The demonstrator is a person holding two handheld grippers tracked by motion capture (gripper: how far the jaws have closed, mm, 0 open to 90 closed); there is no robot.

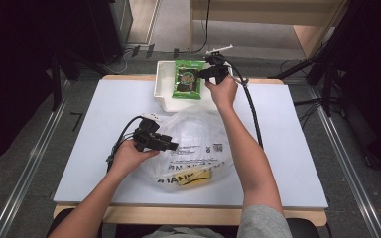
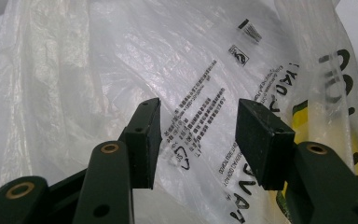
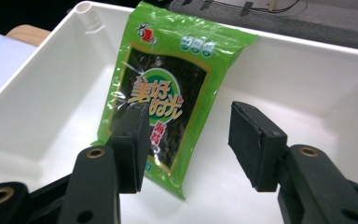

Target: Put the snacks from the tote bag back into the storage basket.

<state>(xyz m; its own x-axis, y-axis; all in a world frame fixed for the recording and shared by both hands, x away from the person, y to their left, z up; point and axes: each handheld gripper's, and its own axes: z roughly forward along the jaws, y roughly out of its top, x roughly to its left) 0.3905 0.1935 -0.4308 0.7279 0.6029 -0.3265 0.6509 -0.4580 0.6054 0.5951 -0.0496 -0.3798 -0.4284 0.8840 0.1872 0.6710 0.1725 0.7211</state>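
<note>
left gripper (image 2: pixel 198 140) jaws released at plastic bag (image 2: pixel 121 70) | right gripper (image 3: pixel 186 144) jaws released, apparently over green packet (image 3: pixel 168 93) in white tray (image 3: pixel 51 93)

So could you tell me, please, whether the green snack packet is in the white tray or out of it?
In. The green snack packet lies flat on the white tray's floor, with the right gripper open just above it.

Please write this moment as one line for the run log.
left gripper: open, at plastic bag | right gripper: open, over green snack packet in white tray
</note>
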